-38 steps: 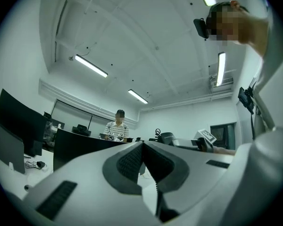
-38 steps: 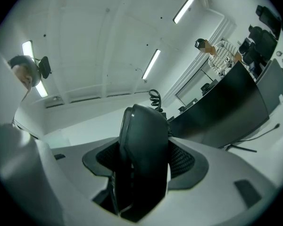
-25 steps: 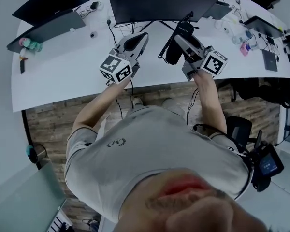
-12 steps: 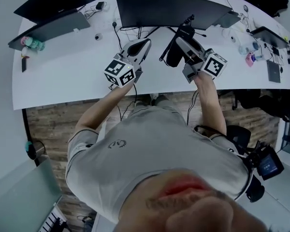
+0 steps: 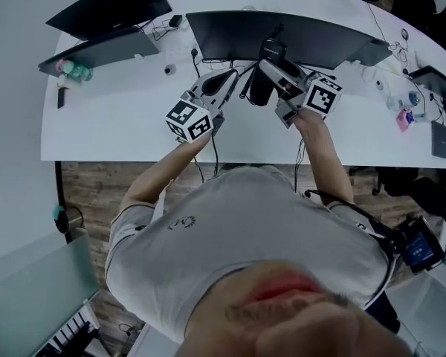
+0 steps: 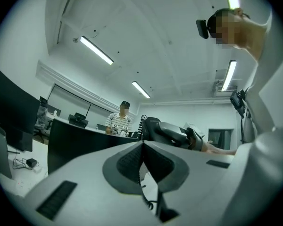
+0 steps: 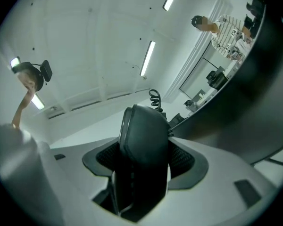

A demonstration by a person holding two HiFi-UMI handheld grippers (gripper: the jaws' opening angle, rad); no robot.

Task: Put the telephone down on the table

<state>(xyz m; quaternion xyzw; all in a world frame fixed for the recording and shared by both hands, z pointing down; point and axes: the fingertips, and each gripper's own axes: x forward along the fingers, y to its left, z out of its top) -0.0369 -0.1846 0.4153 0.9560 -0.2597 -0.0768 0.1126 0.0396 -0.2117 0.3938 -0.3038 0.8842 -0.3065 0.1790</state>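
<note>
Our right gripper [image 5: 273, 68], forearm stretched forward, pinches the telephone handset [image 5: 259, 86] just before the curved monitor [image 5: 320, 42]. Our left gripper [image 5: 226, 77] sits beside it, jaws pressed together, empty.

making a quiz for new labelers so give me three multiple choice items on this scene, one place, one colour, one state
1. Where is the telephone handset? A on a chair B in the right tool C on the floor
2. What colour is the handset? A white B red C black
3. How is the left tool? A shut and empty B wide open C shut on a cable
Answers: 1 B, its pads clamp the handset. 2 C, it shows black. 3 A, its pads meet with nothing between.
</note>
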